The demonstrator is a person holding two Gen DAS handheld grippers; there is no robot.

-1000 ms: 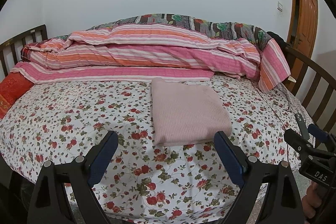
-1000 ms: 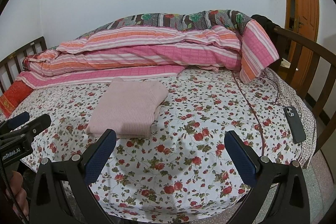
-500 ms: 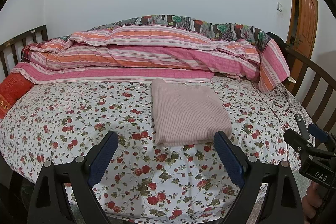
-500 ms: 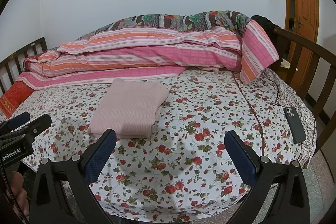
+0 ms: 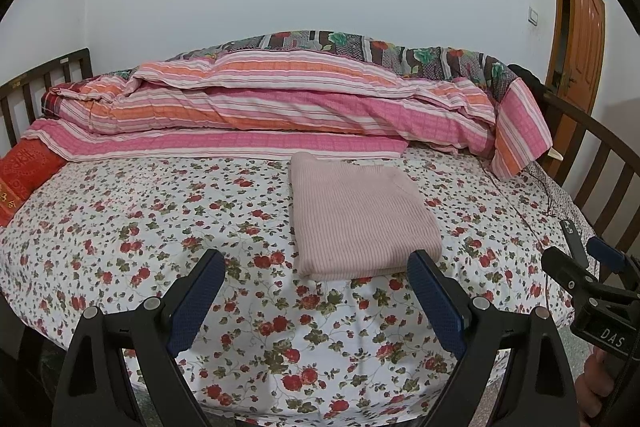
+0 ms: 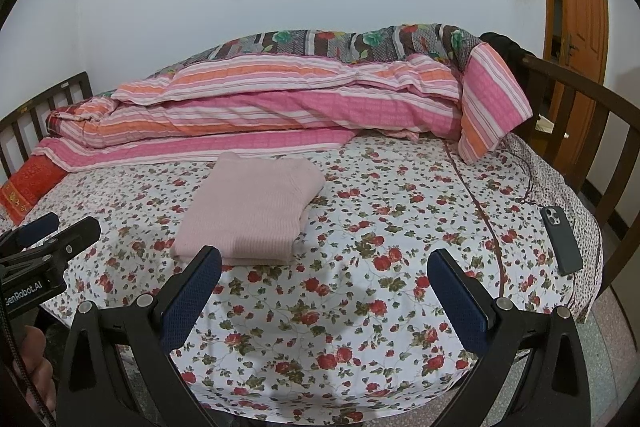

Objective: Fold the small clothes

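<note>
We are holding both tongs, left (image 5: 314,283) and right (image 6: 324,283), spread empty before the ribbed pink knit folded rectangle (image 5: 360,219) lying on the floral-sheeted bed (image 5: 160,227).

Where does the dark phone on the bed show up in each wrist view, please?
Left wrist: the phone lies at the far right edge, mostly hidden behind the right gripper.
Right wrist: the phone lies in full view at right, near the bed's edge.
Shared landmark: the folded pink sweater, left of the phone in both views.
</note>
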